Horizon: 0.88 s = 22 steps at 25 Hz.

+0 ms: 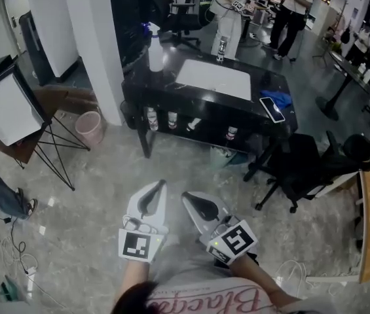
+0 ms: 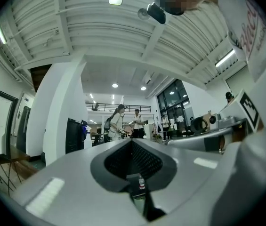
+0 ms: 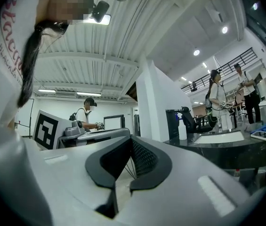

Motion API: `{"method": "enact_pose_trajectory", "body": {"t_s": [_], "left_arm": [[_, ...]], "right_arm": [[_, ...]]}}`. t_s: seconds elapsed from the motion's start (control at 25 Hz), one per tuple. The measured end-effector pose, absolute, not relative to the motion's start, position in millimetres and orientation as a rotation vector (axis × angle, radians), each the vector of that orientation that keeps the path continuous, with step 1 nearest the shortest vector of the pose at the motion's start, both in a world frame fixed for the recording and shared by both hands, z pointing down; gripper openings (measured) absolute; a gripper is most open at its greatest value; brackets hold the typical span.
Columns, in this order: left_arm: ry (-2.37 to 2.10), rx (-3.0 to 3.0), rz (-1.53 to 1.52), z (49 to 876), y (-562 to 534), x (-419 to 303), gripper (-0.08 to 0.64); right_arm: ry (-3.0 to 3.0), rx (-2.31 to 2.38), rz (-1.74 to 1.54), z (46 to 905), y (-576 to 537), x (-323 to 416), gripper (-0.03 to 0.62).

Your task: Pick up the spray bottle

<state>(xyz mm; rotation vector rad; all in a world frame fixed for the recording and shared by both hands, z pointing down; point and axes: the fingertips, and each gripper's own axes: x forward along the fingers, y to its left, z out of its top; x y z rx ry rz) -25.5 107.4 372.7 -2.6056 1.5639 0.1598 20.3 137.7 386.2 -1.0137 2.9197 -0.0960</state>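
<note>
Jaws clenched empty on left gripper [image 1: 160, 184] and right gripper [image 1: 186, 195]; spray bottle [image 1: 155, 51] white, blue-topped.

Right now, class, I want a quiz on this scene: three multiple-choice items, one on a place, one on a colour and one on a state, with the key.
1. Where is the spray bottle?
A. on the floor
B. on the table's far left corner
C. on a chair

2. What colour is the bin?
A. pink
B. green
C. blue

3. How do the jaws of the left gripper and right gripper stand?
A. both wide apart
B. one shut on a bottle
C. both shut, empty

Key:
B, it stands on the black top near the pillar.
A, its wall is pink.
C, each gripper view shows its jaws together with nothing between them.
</note>
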Motion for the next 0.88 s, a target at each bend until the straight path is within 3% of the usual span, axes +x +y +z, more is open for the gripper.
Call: {"method": "enact_pose_trajectory", "body": {"t_s": [0.88], "left_arm": [[1.531,-2.632,0.175,375.5,-51.0,-58.3,-0.002]], "right_arm": [[2.952,-1.026,-0.117,399.1,-17.1,-19.5,0.002]]}}
